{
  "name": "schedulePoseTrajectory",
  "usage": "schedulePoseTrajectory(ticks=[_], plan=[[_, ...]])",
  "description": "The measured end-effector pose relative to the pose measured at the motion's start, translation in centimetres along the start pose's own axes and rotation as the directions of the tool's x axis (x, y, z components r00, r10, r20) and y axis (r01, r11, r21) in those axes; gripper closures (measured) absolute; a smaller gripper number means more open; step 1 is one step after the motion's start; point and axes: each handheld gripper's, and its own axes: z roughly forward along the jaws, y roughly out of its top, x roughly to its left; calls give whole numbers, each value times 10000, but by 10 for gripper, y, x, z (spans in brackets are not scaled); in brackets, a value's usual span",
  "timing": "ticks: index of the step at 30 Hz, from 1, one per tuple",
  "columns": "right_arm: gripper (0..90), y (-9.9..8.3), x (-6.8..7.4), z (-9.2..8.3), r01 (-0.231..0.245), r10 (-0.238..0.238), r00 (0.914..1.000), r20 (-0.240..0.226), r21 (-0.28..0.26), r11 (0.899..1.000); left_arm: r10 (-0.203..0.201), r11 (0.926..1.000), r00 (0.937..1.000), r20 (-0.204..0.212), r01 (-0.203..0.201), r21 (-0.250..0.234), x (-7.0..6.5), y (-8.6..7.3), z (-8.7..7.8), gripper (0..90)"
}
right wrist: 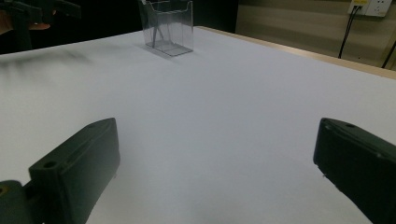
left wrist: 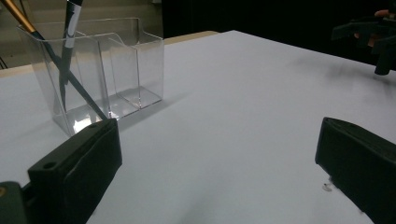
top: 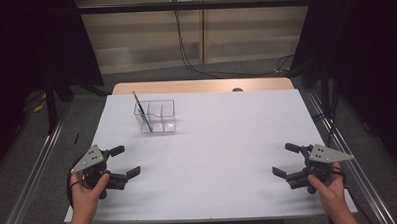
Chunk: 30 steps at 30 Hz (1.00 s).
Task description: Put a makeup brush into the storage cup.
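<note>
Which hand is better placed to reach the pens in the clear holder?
Left, most likely. The left gripper sits on the same side of the table as the clear holder and its pens, jaws open. The right gripper is far across.

Dim room, the white table [top: 212,141] lit evenly from above; faint soft shadows, gripper views slightly blurred.

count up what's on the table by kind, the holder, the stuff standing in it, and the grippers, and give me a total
Clear plastic holder: 1
Pens or brushes standing in the holder's left compartment: 2
Grippers, the left gripper and the right gripper, both open and empty: 2
Total: 5
</note>
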Motion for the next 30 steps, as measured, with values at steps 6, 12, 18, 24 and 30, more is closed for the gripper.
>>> schedulePoseTrajectory(ticks=[6,12,18,24,30], plan=[[3,0,-2,-2,-61,62,9999,129,-48,10000,-7,10000,10000,-30,7,-64,0,1,-2,5],[3,0,-3,-2,-102,103,9997,200,-45,9999,5,9999,10000,-16,-5,-110,1,1,-5,4],[3,-1,-4,-2,-124,125,9996,244,-49,9999,-64,9998,10000,-2,64,-207,0,1,-5,5],[2,-1,-5,-3,-193,195,9991,368,-58,9998,20,9999,10000,27,-19,-117,-1,2,-3,5],[2,-1,-5,-4,-180,183,9991,378,-85,9998,3,9999,10000,62,-2,-143,-1,2,-3,6]])
